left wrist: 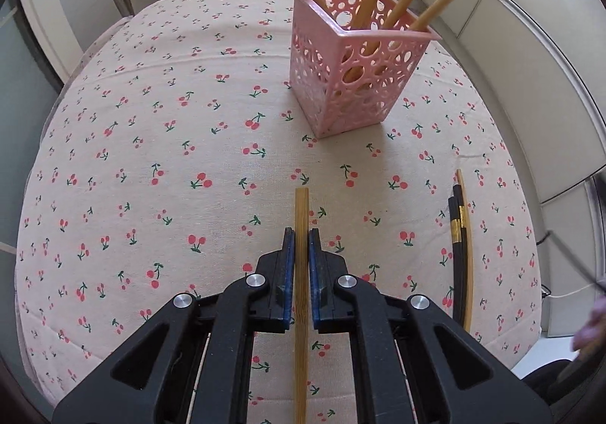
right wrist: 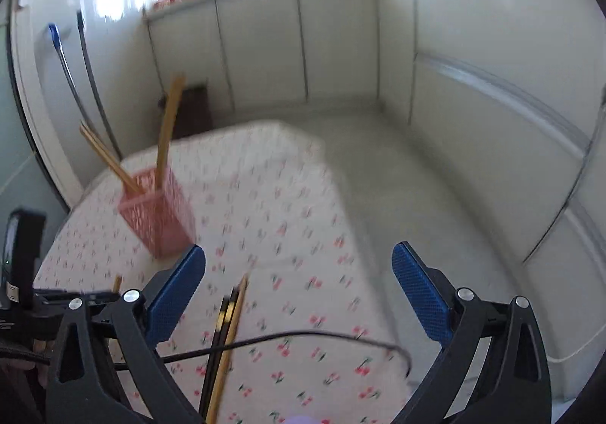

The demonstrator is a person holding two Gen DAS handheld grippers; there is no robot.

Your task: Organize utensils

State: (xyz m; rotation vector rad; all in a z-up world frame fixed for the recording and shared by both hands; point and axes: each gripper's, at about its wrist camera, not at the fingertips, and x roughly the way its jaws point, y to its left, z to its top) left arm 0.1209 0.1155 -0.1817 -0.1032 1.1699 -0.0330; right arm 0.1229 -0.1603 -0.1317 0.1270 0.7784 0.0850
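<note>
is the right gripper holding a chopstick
No, the right gripper is wide open, with nothing between its blue pads; the chopsticks lie on the tablecloth below.

The left wrist camera sat just behind the left gripper (left wrist: 302, 246) and looked steeply down along its fingers at the tablecloth (left wrist: 151, 121), which filled most of the view. Beyond the fingertips stood the pink basket (left wrist: 352, 68), quite near. To the right of the fingers lay the loose chopsticks (left wrist: 460, 234).

The right wrist camera sat behind the right gripper (right wrist: 299, 272) and faced less steeply down, so it took in the cabinet wall (right wrist: 473, 121) far ahead. It was blurred. The same pink basket (right wrist: 159, 219) stood beyond its left finger, and the same loose chopsticks (right wrist: 227, 329) lay between its fingers. Both views shared these and the cloth.
</note>
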